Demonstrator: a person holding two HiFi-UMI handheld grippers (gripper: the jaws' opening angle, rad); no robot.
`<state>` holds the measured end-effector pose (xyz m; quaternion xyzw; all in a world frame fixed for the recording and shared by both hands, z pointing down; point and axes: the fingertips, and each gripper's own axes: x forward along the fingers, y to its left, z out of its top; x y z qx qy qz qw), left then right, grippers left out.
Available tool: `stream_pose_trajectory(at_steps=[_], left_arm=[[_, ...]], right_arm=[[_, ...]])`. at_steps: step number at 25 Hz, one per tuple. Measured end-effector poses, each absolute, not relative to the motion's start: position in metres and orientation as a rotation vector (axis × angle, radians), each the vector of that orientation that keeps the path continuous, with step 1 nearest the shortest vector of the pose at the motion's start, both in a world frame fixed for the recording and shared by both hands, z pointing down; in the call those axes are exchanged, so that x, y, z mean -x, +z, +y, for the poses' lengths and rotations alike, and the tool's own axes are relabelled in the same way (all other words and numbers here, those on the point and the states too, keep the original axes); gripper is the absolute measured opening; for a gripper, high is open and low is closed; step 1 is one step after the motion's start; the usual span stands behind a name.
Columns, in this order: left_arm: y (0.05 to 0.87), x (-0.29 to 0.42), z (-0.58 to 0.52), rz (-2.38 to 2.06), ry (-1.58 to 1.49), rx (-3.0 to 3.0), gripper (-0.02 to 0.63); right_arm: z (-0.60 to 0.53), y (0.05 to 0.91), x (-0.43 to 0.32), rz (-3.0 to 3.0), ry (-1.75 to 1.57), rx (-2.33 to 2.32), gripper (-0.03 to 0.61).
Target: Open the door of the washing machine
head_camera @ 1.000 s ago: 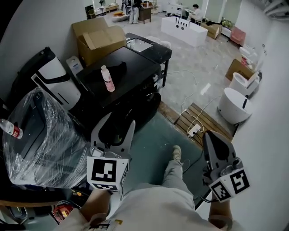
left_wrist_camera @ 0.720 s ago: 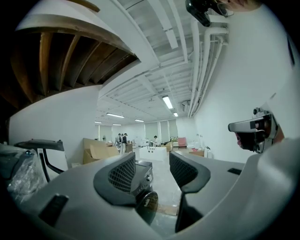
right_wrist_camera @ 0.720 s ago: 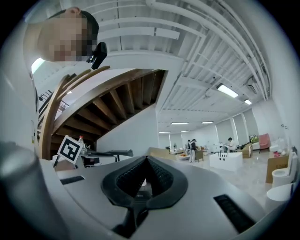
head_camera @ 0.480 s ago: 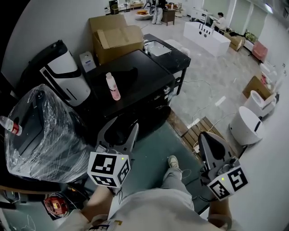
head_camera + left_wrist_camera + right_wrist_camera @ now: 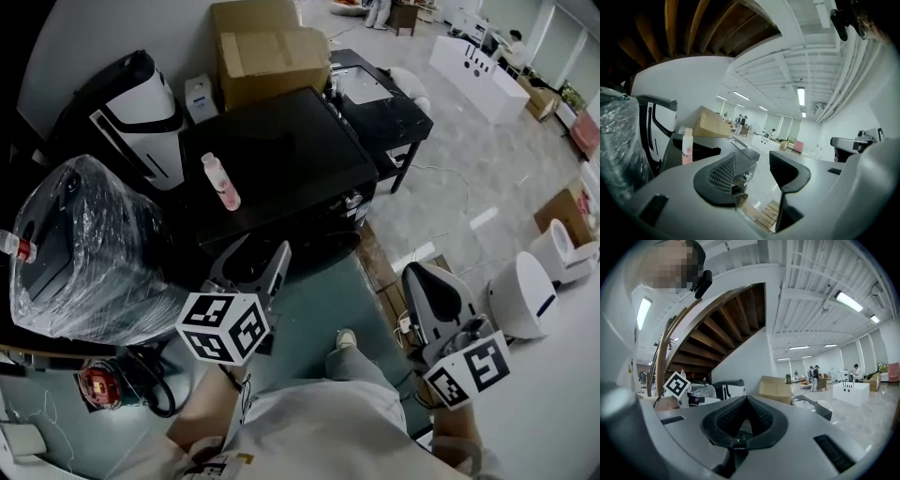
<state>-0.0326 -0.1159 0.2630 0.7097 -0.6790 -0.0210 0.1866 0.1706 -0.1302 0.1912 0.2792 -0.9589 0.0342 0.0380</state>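
The black washing machine [image 5: 281,159] stands ahead with a pink bottle [image 5: 221,182] on its top. Its front edge meets the teal floor [image 5: 314,295] (the only free strip), and a plastic-wrapped bundle [image 5: 84,244] closes the left side. The left gripper [image 5: 262,251], jaws apart and empty, is just before the machine's dark front. The right gripper [image 5: 414,274], jaws together on nothing, is well apart to the right.

Bottle [image 5: 221,180] on the washing machine [image 5: 292,159]; cardboard box [image 5: 272,52] behind, wrapped bundle [image 5: 84,246] left.
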Motion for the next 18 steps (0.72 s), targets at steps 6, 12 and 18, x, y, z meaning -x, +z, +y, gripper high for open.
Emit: stream_pose_trajectory(at_steps=[6, 12, 18], left_arm=[[0.298, 0.032, -0.162, -1.946, -0.126, -1.746, 0.236], [0.335, 0.028, -0.18, -1.915, -0.299, -1.438, 0.238], [0.382, 0.031, -0.191, -1.865, -0.43, -1.207, 0.238]], right_arm=[[-0.209, 0.207, -0.172, -2.93, 0.124, -0.631, 0.026], [-0.254, 0.226, -0.161, -2.906, 0.159, -0.434, 0.026], [-0.272, 0.254, -0.148, -2.878, 0.215, -0.321, 0.026]])
